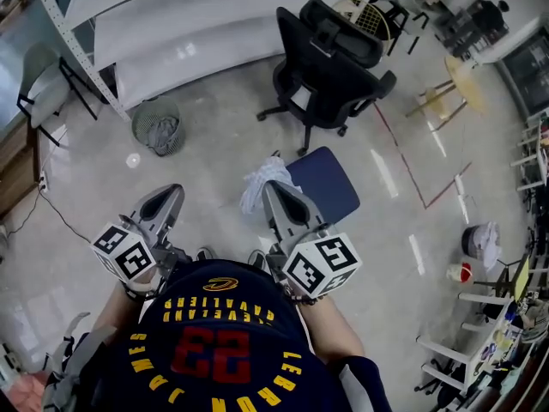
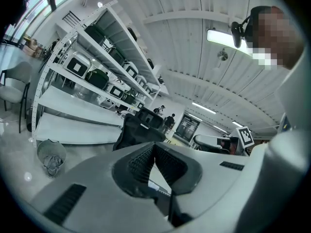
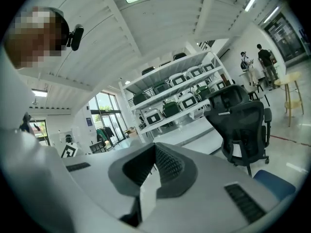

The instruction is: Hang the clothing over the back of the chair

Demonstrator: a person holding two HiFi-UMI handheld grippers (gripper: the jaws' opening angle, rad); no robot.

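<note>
A white piece of clothing (image 1: 257, 183) lies crumpled by the left edge of a low blue seat (image 1: 326, 183). The black office chair (image 1: 330, 58) stands beyond it, its back towards me; it also shows in the left gripper view (image 2: 138, 130) and the right gripper view (image 3: 245, 125). My right gripper (image 1: 273, 187) is held up with its tip over the near side of the clothing; its pads meet (image 3: 155, 145) and no cloth shows between them. My left gripper (image 1: 167, 191) hangs to the left, its jaws also together (image 2: 154, 145) and empty.
A wire waste basket (image 1: 157, 127) stands on the floor at the left, before long white shelving (image 1: 189, 24). A wooden stool (image 1: 459, 80) and red floor tape (image 1: 412, 174) are at the right. Racks with small items line the right edge (image 1: 515, 316).
</note>
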